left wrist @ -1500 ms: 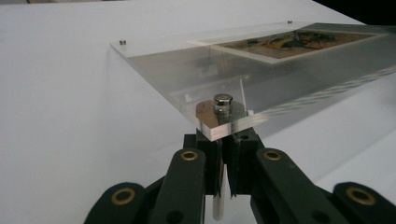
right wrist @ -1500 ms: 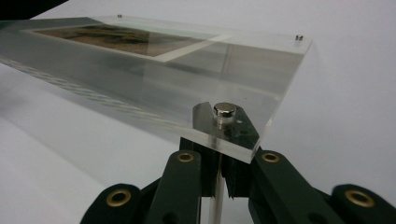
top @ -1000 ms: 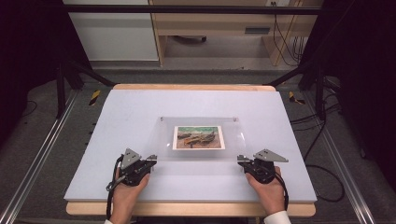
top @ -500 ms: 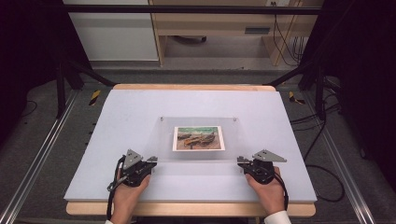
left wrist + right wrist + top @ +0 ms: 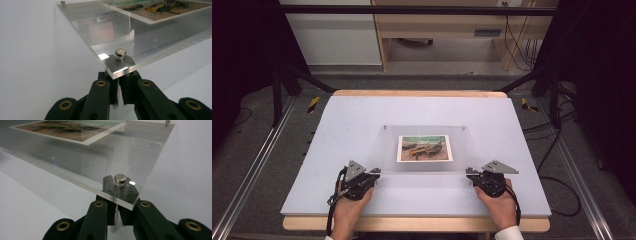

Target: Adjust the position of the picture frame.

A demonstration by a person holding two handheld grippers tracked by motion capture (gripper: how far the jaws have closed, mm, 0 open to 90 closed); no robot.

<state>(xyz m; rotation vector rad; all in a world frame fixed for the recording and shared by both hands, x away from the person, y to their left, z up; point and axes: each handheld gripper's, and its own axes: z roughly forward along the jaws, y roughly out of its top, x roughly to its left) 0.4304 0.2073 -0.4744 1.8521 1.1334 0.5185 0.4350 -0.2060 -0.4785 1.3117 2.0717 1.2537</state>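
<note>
Nothing has shifted: both hand-held grippers, left (image 5: 374, 174) and right (image 5: 470, 174), stay clenched beneath the acrylic photo frame's (image 5: 427, 131) near corners, lift pending.

Both grippers (image 5: 374, 175) (image 5: 469, 173) shut, level.

Bench (image 5: 362, 125) evenly lit from above, surroundings dark. High view soft, low-res. Gripper views: glare spots on acrylic frame (image 5: 105, 30) corners, far edge defocused, shadows faint.
</note>
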